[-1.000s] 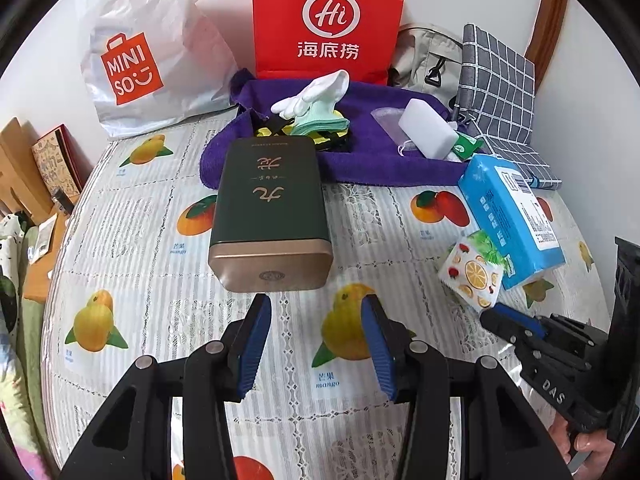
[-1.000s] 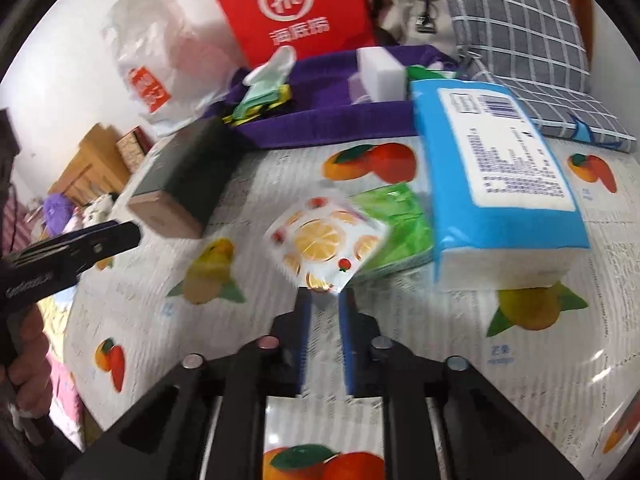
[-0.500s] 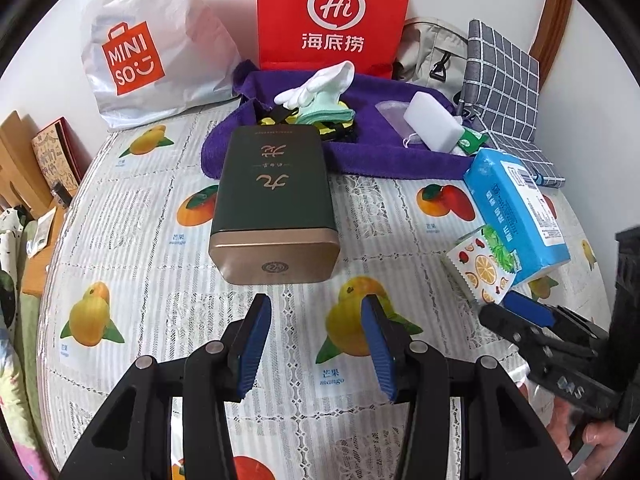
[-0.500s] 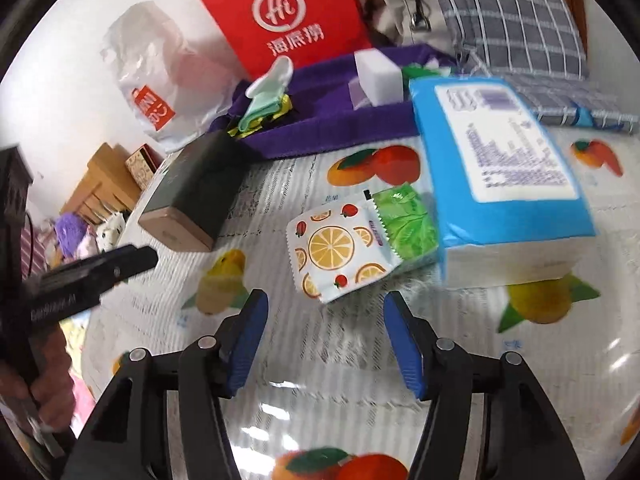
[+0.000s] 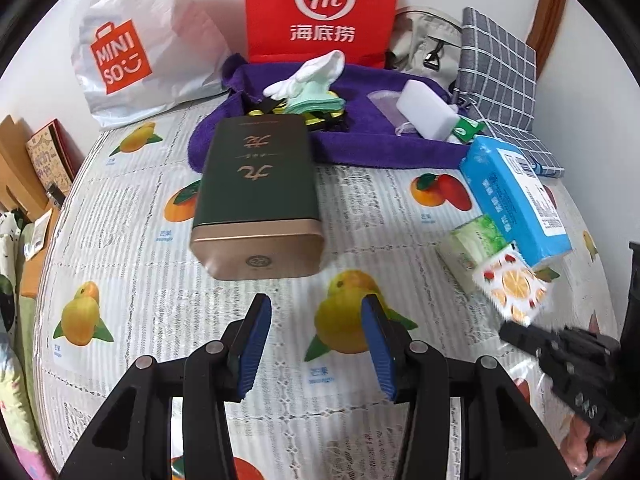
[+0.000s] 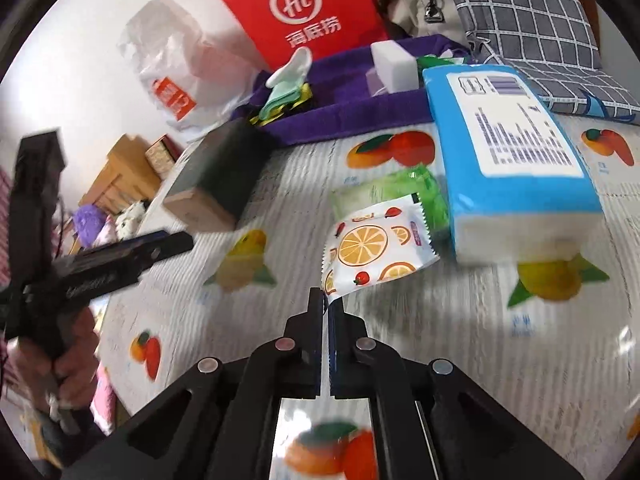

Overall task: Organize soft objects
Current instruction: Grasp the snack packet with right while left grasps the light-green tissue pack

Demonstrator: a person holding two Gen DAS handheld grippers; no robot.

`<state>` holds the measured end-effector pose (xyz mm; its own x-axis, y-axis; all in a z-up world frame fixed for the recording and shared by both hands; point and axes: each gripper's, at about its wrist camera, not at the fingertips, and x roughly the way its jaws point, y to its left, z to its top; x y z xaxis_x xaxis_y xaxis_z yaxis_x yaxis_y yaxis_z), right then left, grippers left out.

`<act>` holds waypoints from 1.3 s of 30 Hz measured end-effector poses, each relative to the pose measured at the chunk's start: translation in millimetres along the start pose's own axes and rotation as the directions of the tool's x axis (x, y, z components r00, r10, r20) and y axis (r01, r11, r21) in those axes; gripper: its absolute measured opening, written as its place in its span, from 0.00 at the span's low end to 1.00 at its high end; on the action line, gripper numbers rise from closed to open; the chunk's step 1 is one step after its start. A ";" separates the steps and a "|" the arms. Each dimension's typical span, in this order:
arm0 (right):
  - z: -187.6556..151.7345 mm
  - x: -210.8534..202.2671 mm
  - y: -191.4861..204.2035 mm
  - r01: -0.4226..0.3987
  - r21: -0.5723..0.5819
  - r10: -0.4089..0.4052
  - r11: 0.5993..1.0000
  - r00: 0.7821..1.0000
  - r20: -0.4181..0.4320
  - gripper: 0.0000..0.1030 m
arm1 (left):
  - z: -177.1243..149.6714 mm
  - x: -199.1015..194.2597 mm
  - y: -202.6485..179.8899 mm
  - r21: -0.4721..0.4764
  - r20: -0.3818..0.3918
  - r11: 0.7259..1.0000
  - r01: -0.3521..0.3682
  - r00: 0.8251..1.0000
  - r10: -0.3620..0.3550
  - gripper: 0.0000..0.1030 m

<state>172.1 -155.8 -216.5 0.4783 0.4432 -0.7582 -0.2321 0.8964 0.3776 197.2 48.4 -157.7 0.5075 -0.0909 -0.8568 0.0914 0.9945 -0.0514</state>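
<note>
My right gripper is shut on the corner of a white tissue pack printed with orange slices and holds it lifted off the table; the pack also shows in the left wrist view. A green tissue pack lies behind it, against a large blue tissue pack. My left gripper is open and empty, just in front of a dark green tin with a gold end. A purple towel at the back holds white gloves, folded cloths and a white sponge.
A red bag and a white MINISO bag stand against the back wall. A grey checked cloth and a beige bag lie at the back right. The fruit-print tablecloth covers the table; wooden furniture stands off its left edge.
My right gripper, open half a second ago, has shut on the orange-print pack's corner and lifted it. The left gripper has crept slightly towards the tin.
</note>
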 end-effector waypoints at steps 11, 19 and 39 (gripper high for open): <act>-55.6 -42.3 -35.9 0.087 -0.044 -0.092 0.995 0.990 -0.106 0.55 | 3.1 -3.5 -37.6 0.045 0.001 0.999 0.017 1.000 -0.017 0.43; -53.0 -44.0 -46.8 0.228 -0.160 -0.233 0.961 0.972 -0.018 0.72 | 3.4 -0.4 -53.2 0.082 -0.010 0.997 0.001 1.000 0.000 0.43; -37.1 -36.4 -75.6 0.317 -0.189 -0.301 0.929 0.947 0.111 0.38 | 18.1 31.4 -105.9 0.201 -0.040 0.976 0.081 0.996 -0.074 0.56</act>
<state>140.9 -239.5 -237.2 0.6169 0.1494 -0.7727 -0.2240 0.9745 0.0096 218.9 -60.6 -169.8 0.4648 -0.1621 -0.8705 0.3028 0.9529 -0.0158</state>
